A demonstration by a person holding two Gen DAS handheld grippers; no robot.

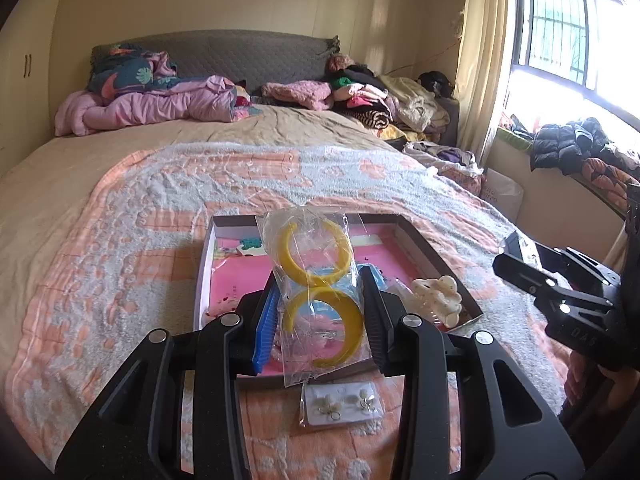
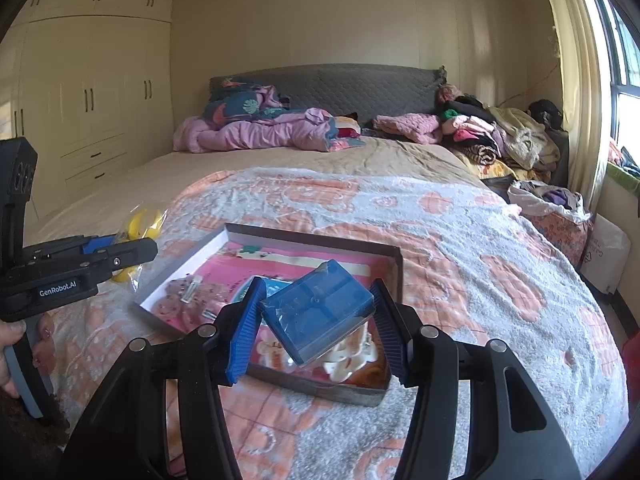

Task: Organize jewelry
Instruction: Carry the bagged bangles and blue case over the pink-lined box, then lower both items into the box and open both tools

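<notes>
My left gripper (image 1: 320, 312) is shut on a clear plastic bag with two yellow hoop earrings (image 1: 316, 280), held above a shallow box (image 1: 424, 250) with a pink lining. My right gripper (image 2: 318, 320) is shut on a small blue transparent case (image 2: 316, 316), tilted, above the same box (image 2: 316, 242). A white flower hair clip (image 1: 438, 296) lies in the box's right corner. A card of pearl earrings (image 1: 342, 402) lies on the blanket in front of the box. The bag also shows in the right wrist view (image 2: 142, 224).
The box rests on a peach and grey blanket (image 1: 140, 220) on a bed. Piled bedding (image 1: 152, 100) and clothes (image 1: 372, 92) lie by the headboard. A window ledge with jackets (image 1: 572, 148) is on the right; wardrobes (image 2: 88, 100) stand on the left.
</notes>
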